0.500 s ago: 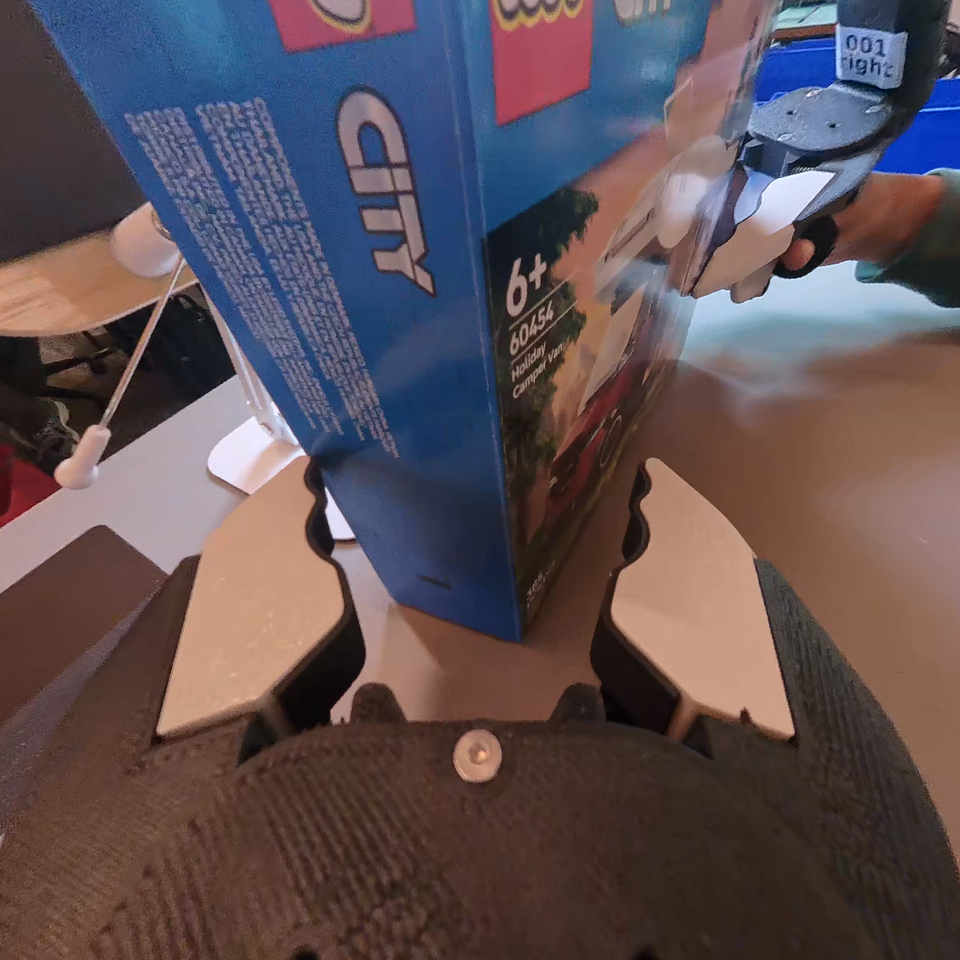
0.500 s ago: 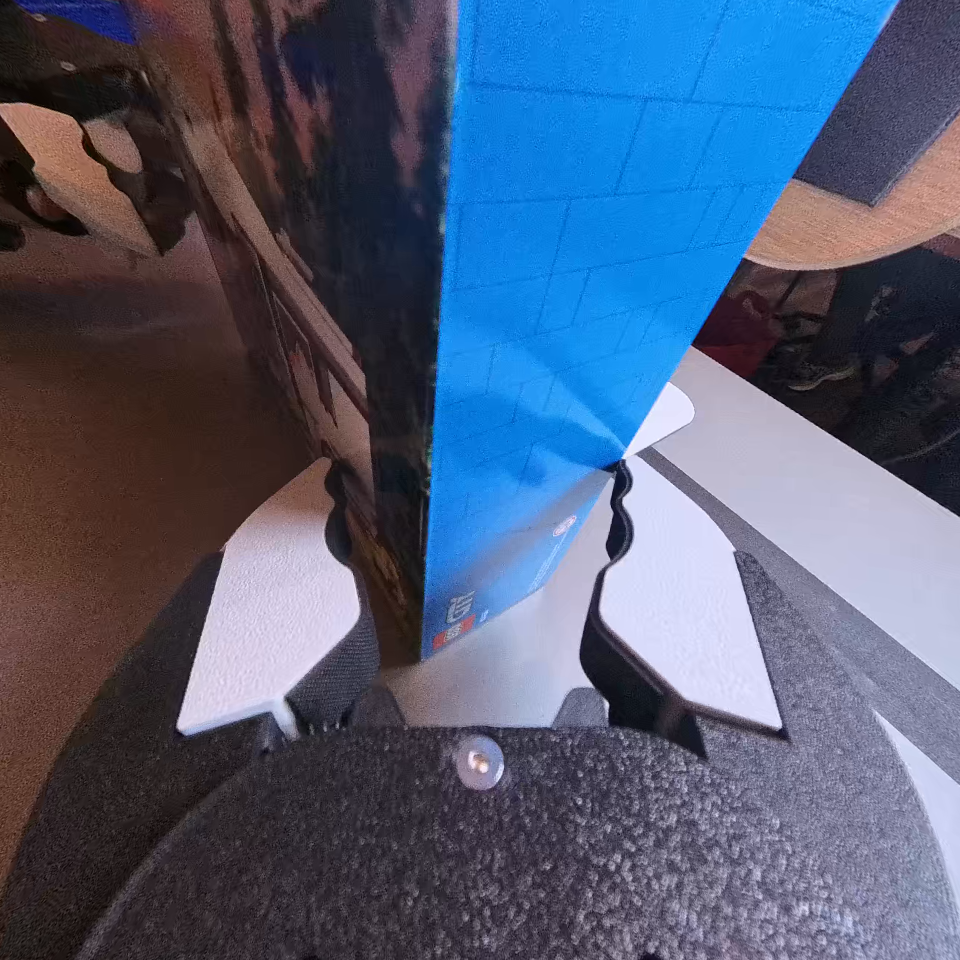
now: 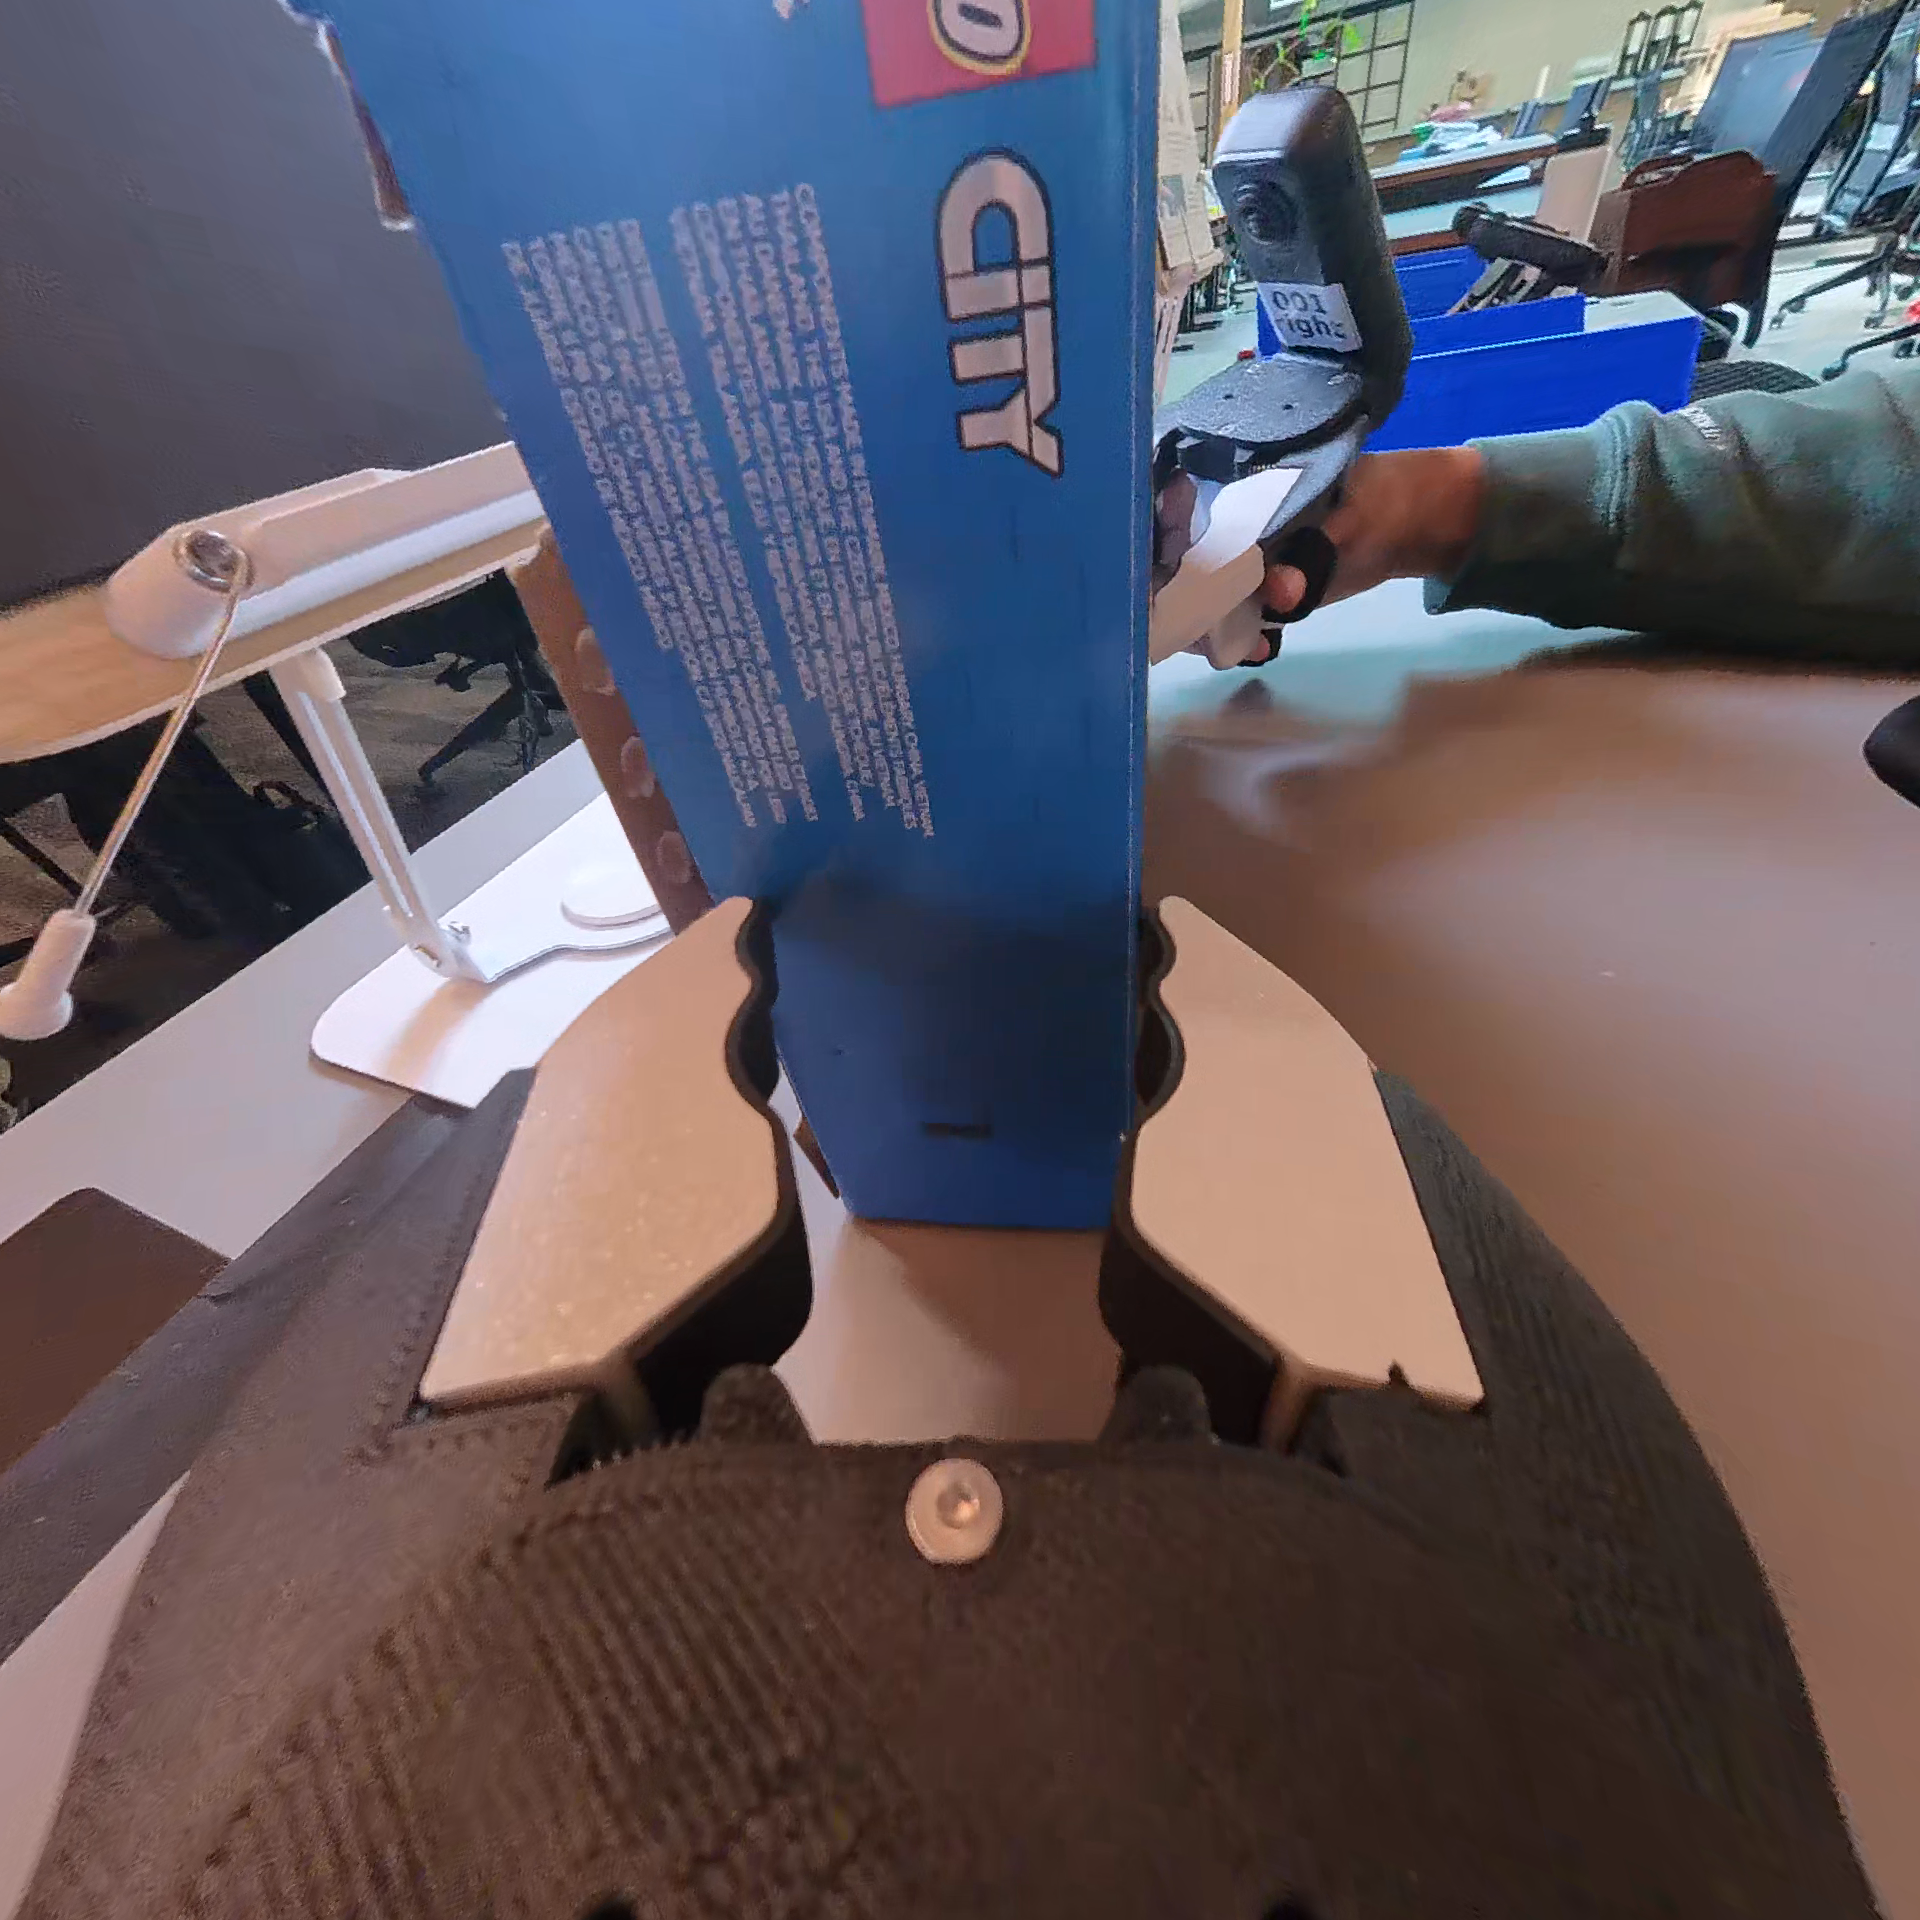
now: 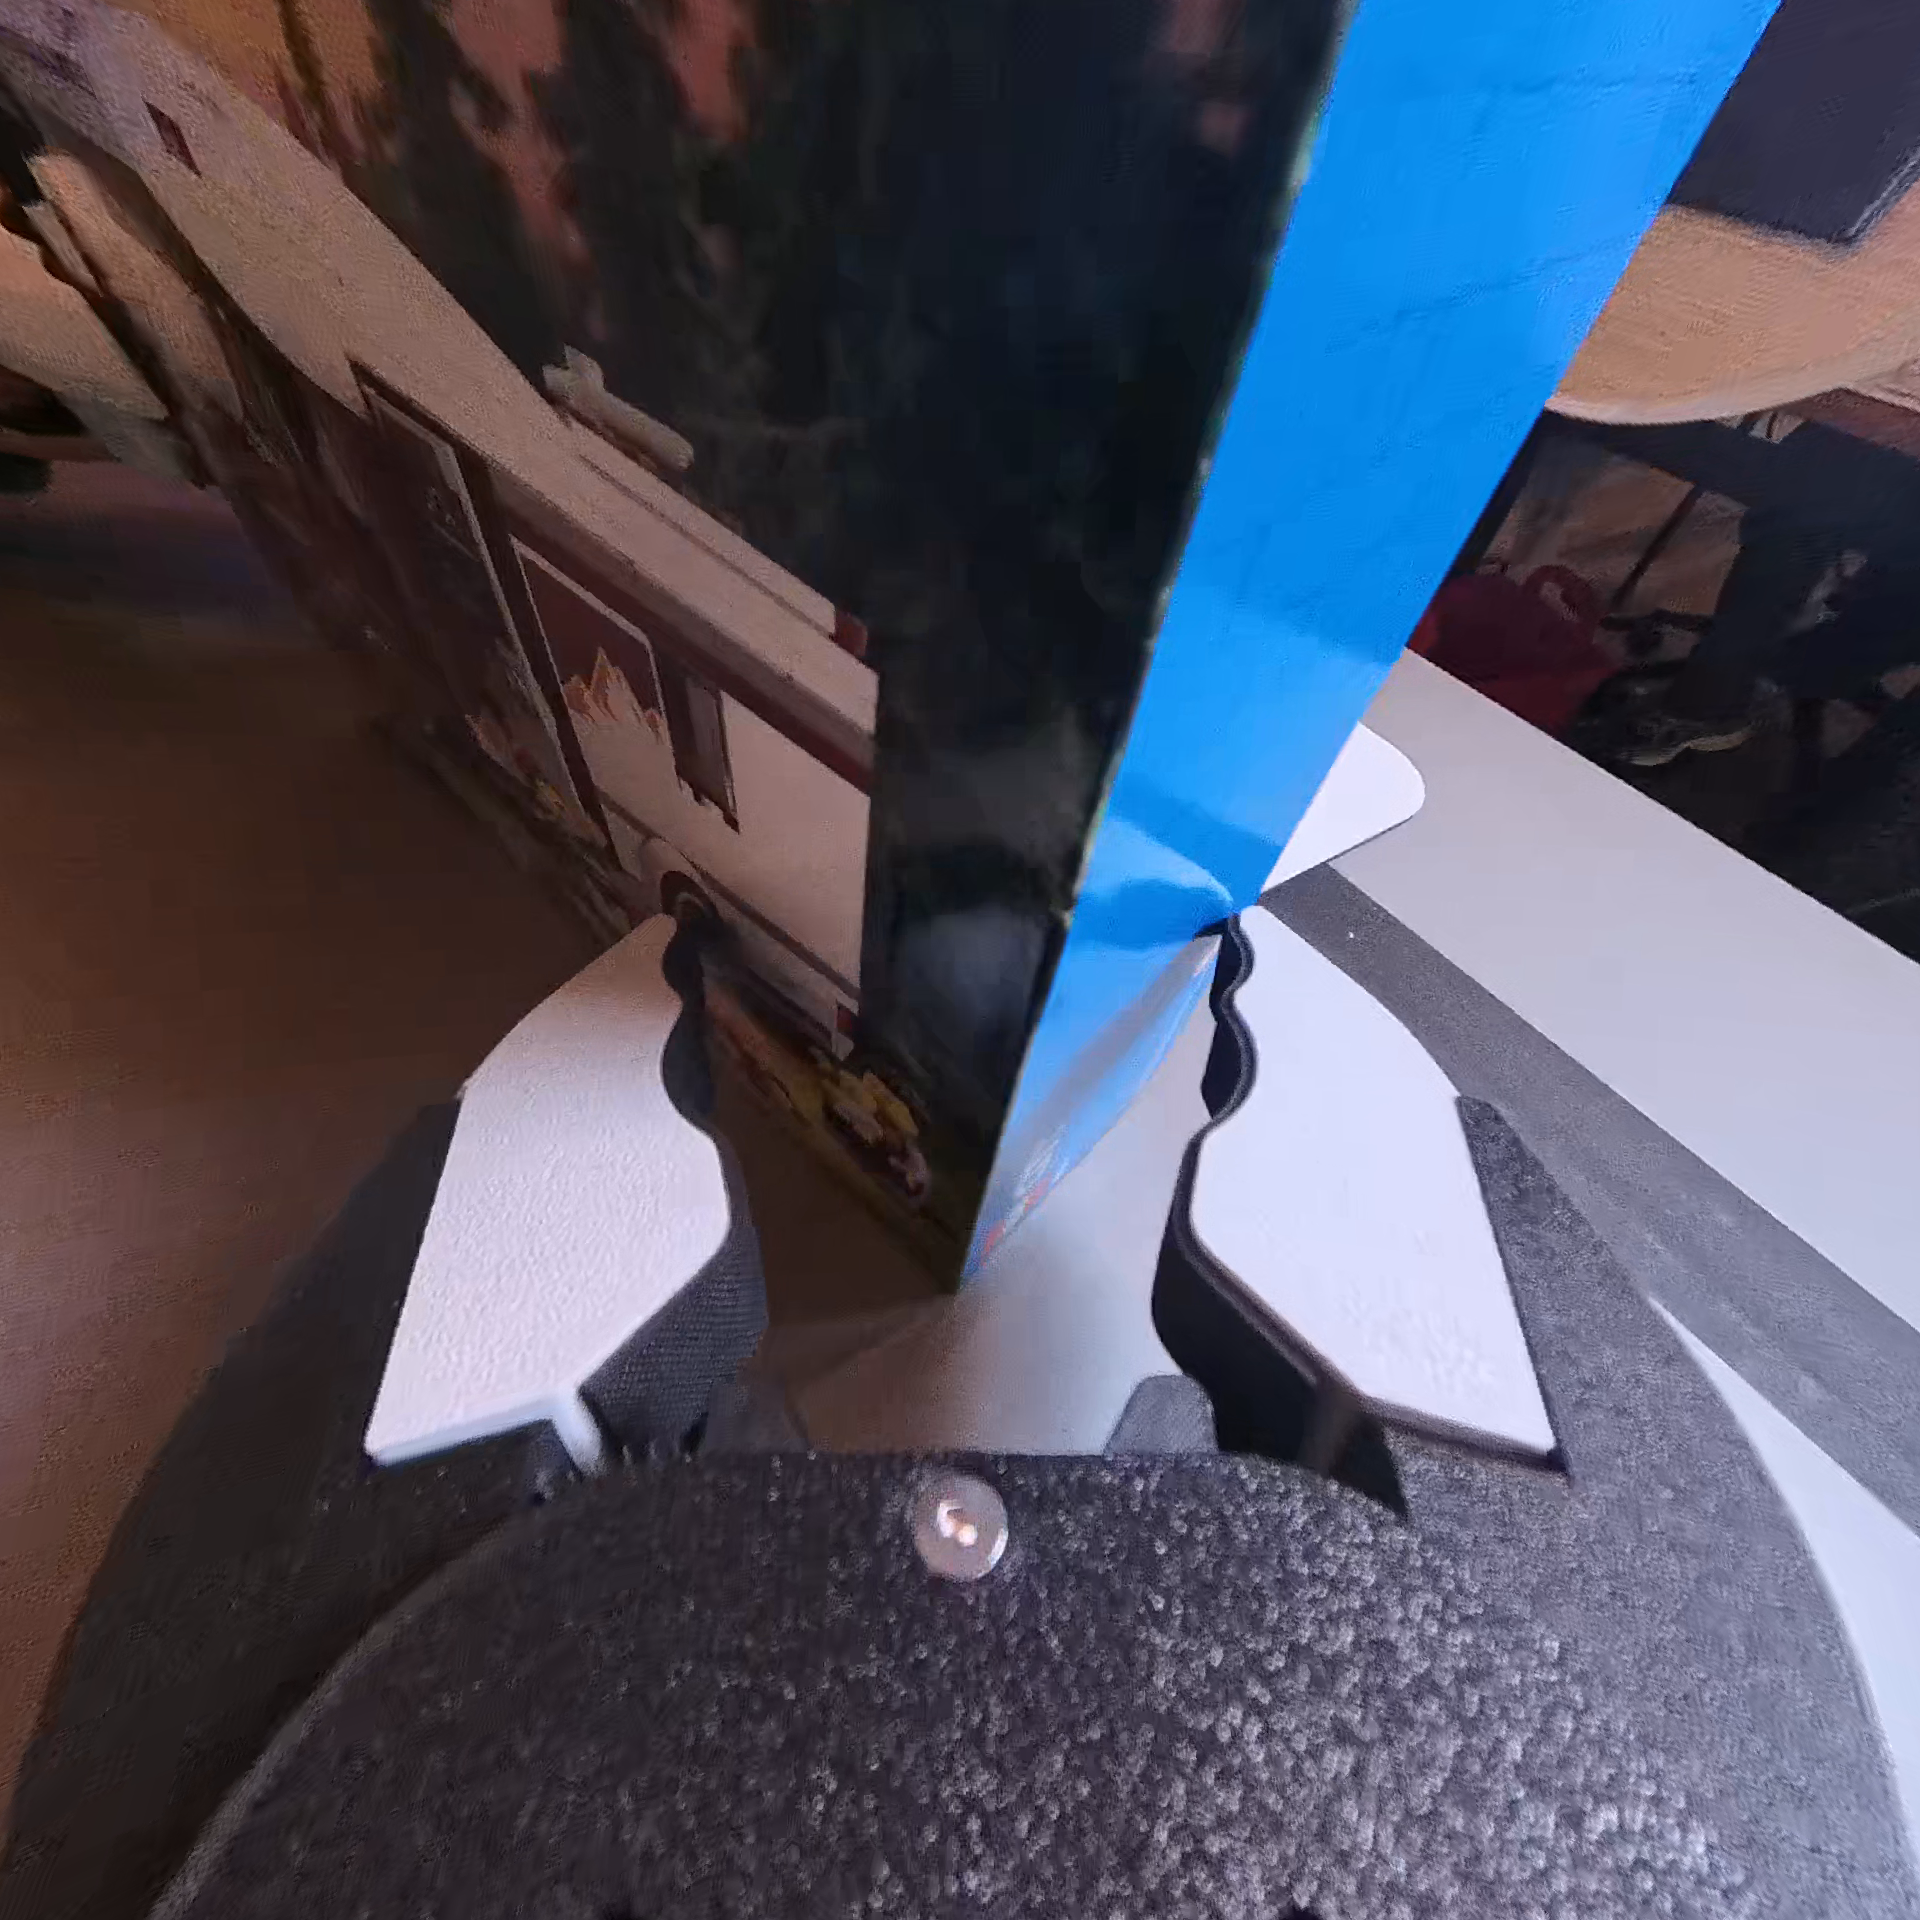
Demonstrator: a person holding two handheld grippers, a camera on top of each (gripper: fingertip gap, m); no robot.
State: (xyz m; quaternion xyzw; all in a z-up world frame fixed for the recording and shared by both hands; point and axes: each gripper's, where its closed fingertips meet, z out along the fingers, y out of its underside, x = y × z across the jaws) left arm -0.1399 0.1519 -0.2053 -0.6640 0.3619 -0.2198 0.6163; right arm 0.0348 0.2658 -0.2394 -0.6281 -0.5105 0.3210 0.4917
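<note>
Standing upright on the counter [image 3: 1558, 987], the blue box [image 3: 831, 520] is being clamped by both the left claw [image 3: 951, 997] and right claw [image 4: 956, 997] (corner grip, denting cardboard), risking a twisting slip.

BOX: a tall box [image 4: 1039, 520] stands upright on one corner edge at the middle, with a dark printed face toward 9 o'clock and a bright blue face toward 1 o'clock.
TONGS: the right tongs [image 4: 956, 935] straddle the box's lower corner; the pad at 3 o'clock presses a dent into the blue face, and the pad at 9 o'clock lies against the printed face.
DESK: the desk [image 4: 1662, 987] is pale grey with a dark strip toward 3 o'clock and brown toward 9 o'clock.
PLATE: a white plate [image 4: 1361, 790] lies flat behind the box at 2 o'clock.
</note>
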